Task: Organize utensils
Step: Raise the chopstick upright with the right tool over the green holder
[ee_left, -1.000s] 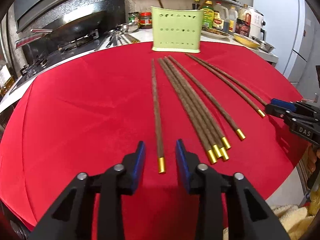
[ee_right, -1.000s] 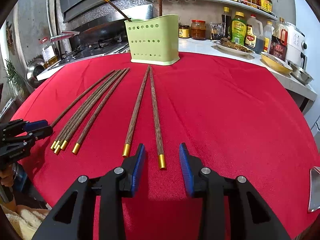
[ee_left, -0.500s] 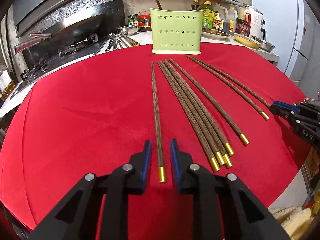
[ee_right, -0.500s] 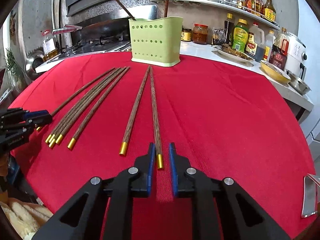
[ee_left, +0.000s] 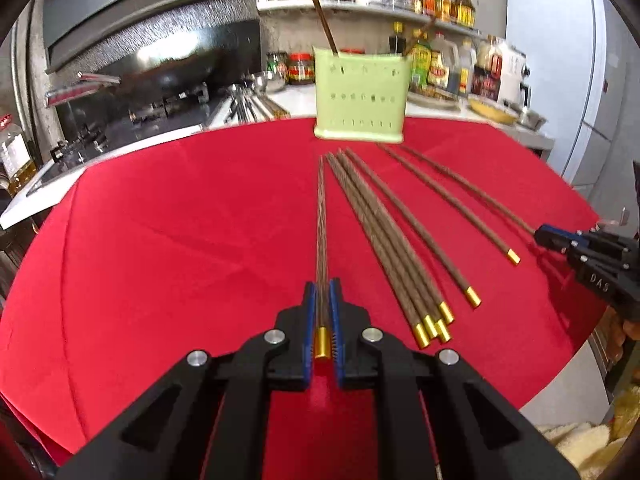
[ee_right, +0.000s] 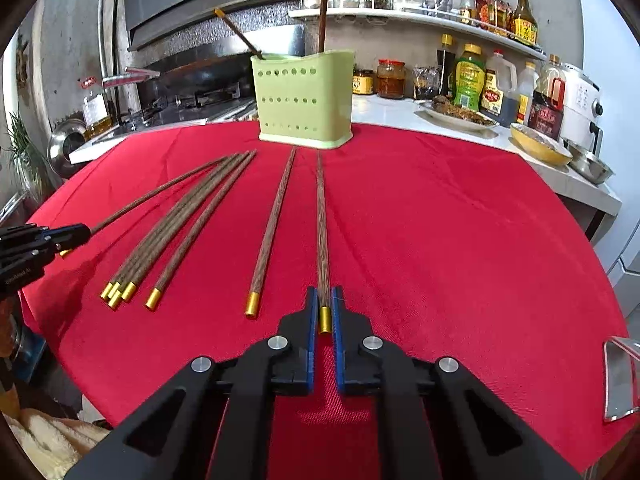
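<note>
Both pairs of jaws, apart a second ago with a chopstick end lying between them, have now closed on those chopsticks.

From the left wrist view, the left gripper (ee_left: 322, 300) is clamped on the left chopstick (ee_left: 321, 216) just ahead of its gold cap, which sits back between the blue pads. Its long axis runs straight away from the jaws toward the green holder (ee_left: 361, 98) at the far edge of the red cloth (ee_left: 160, 240); the thin tip points at the holder and the picture is blurred along its length. To its right lies a bundle of four chopsticks (ee_left: 384, 236), then two single ones, all fanning out from the holder with gold caps toward the camera. The right gripper (ee_left: 548, 237) shows at the far right edge, low over the cloth.

From the right wrist view, the right gripper (ee_right: 325, 302) is clamped on the right chopstick (ee_right: 322, 220), gold cap between the pads, tip pointing at the holder (ee_right: 304, 100). A loose chopstick (ee_right: 272, 228) lies just left of it, nearly parallel. Further left is the bundle (ee_right: 180, 220), and the left gripper (ee_right: 76, 235) holds its chopstick at the left edge. Two chopsticks already stand in the holder.

Both grippers tilt downward toward the desk, fingers pointing at the holder.
</note>
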